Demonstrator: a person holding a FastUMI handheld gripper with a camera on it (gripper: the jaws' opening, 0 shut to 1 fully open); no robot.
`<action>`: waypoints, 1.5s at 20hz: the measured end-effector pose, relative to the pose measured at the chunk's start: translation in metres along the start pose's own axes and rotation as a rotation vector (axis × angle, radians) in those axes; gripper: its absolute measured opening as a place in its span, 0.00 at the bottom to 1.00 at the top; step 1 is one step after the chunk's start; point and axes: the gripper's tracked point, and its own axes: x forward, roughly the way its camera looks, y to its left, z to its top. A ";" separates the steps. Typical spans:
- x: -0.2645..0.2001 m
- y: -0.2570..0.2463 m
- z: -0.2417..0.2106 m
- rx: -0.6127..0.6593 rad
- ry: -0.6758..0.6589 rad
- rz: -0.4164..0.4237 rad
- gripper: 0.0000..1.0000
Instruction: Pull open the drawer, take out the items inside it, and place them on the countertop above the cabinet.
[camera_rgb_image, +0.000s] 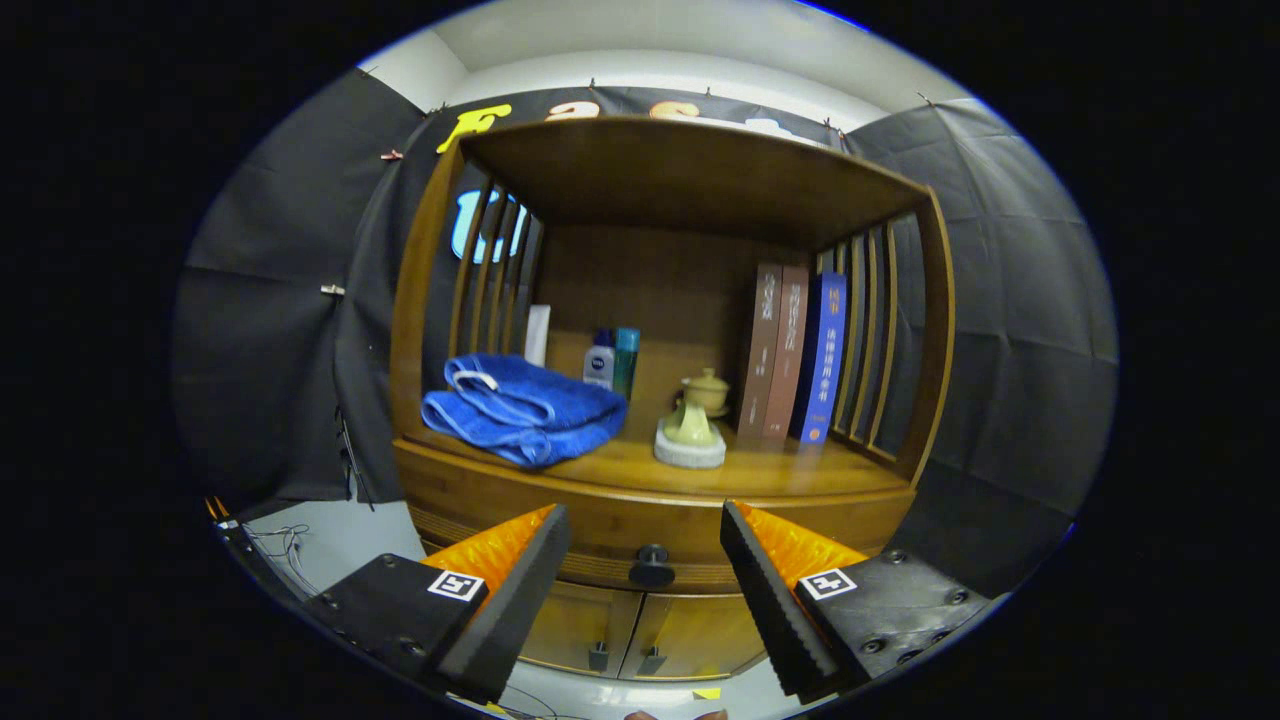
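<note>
Gripper (646, 560) wide open, empty; drawer (600, 520) shut, its knob (652, 566) between the fingers, just beyond; towel (522, 405) lies on the tabletop (780, 475); any grasp should centre squarely on the knob.

Wooden cabinet (660, 500) dead ahead, its countertop (780, 472) already busy under the open shelf frame. A folded blue towel (520, 408) sprawls on one side, two small bottles (612, 362) stand behind it against the back panel, and a pale lidded pot (705, 392) sits just behind a small figure on a round white base (690, 440). Three books (795, 355) stand upright by the slatted side.
</note>
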 end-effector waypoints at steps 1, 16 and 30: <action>-0.007 0.004 0.015 0.008 -0.009 0.011 0.98; -0.084 -0.026 0.128 0.104 -0.089 -0.007 0.98; -0.093 -0.020 0.136 0.130 -0.102 0.013 0.99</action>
